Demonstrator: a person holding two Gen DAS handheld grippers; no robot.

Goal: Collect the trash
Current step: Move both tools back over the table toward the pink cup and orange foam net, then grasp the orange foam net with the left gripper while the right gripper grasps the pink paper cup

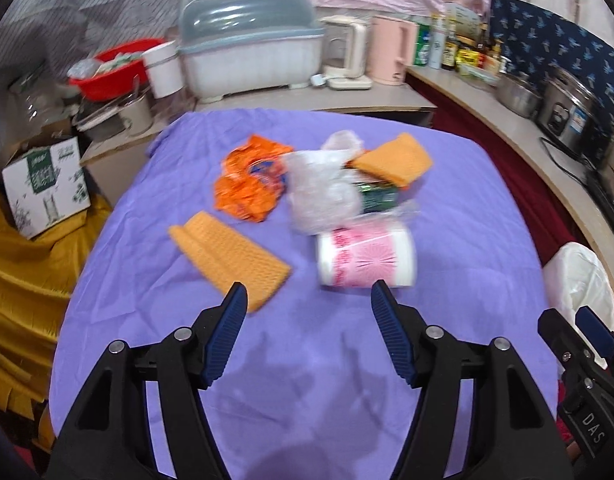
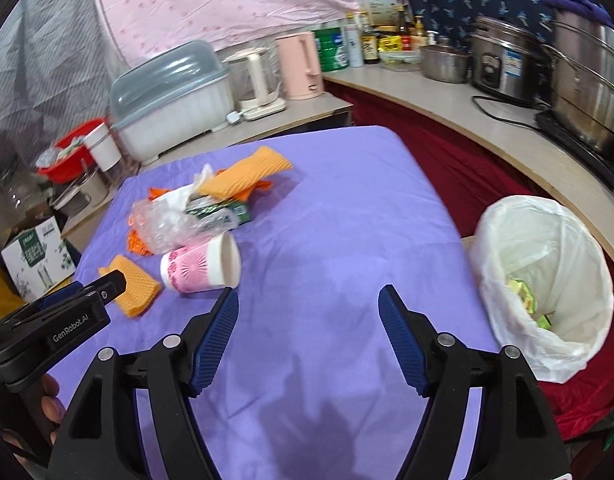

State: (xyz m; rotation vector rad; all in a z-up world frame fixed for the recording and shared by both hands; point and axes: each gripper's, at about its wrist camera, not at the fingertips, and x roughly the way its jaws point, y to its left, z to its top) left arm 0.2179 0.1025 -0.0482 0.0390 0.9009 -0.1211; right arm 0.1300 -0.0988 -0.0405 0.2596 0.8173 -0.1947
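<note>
Trash [image 1: 327, 196] lies in a loose heap on the purple tablecloth [image 1: 307, 360], toward the far half of the table, at about twelve o'clock from both grippers. The pink-patterned paper cup [image 1: 366, 258] lies on its side at the near edge of the heap; in the right wrist view its open mouth faces three o'clock. Just behind it sits crumpled clear plastic [image 1: 321, 192], touching a green packet [image 1: 377, 196]. An orange crumpled wrapper [image 1: 249, 188] lies at ten o'clock from the cup. One orange foam net sleeve [image 1: 229, 262] lies flat at nine o'clock from the cup, apart from the heap; a second orange foam sleeve [image 1: 393, 160] rests on the heap's far side, at one o'clock.

The left gripper [image 1: 309, 300] hovers above the cloth with its jaws spread wide and nothing between them; the cup is just beyond its right fingertip. The right gripper [image 2: 309, 300] also stands wide and empty over bare cloth, the cup at eleven o'clock from it.

The bin lined with a white bag [image 2: 547, 280] stands off the table's edge at three o'clock from the right gripper, with some yellow-green scraps inside.
</note>
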